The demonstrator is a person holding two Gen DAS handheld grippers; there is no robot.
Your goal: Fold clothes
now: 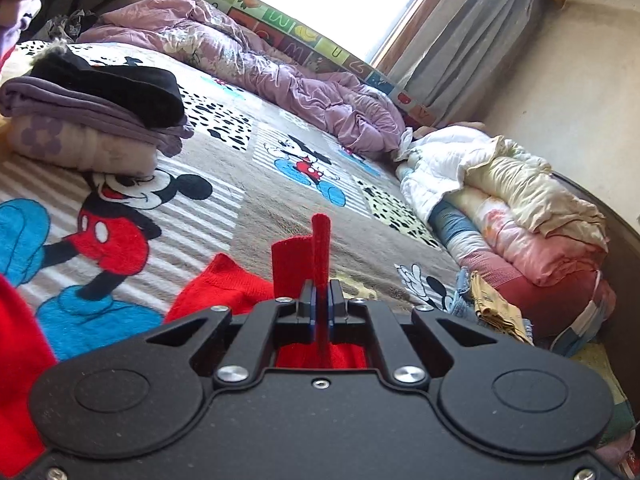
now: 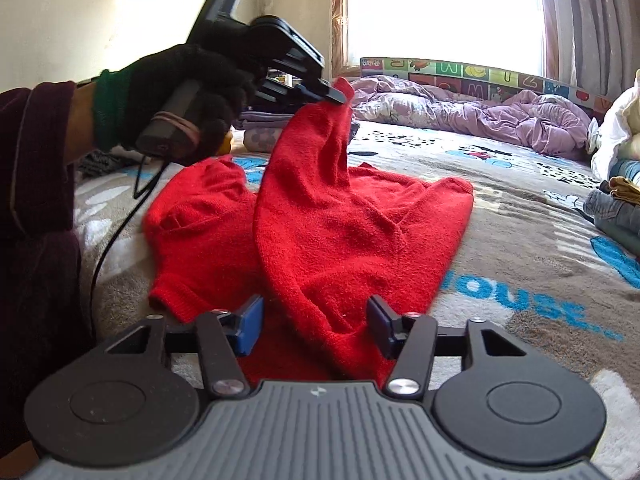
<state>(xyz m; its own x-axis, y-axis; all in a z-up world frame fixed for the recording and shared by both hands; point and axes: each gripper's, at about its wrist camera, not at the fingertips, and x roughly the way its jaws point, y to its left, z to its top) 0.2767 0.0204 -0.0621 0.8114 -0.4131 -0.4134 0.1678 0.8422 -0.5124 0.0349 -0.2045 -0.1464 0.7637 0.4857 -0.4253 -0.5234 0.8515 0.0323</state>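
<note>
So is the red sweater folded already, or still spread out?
Not folded: the sweater lies mostly spread on the bed, one edge lifted by the shut left gripper.

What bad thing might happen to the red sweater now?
The left gripper pinches only a thin edge of the red sweater, so it might slip out. The right gripper is open around a lower fold and could bunch the cloth when it shuts, spoiling a neat fold.
</note>
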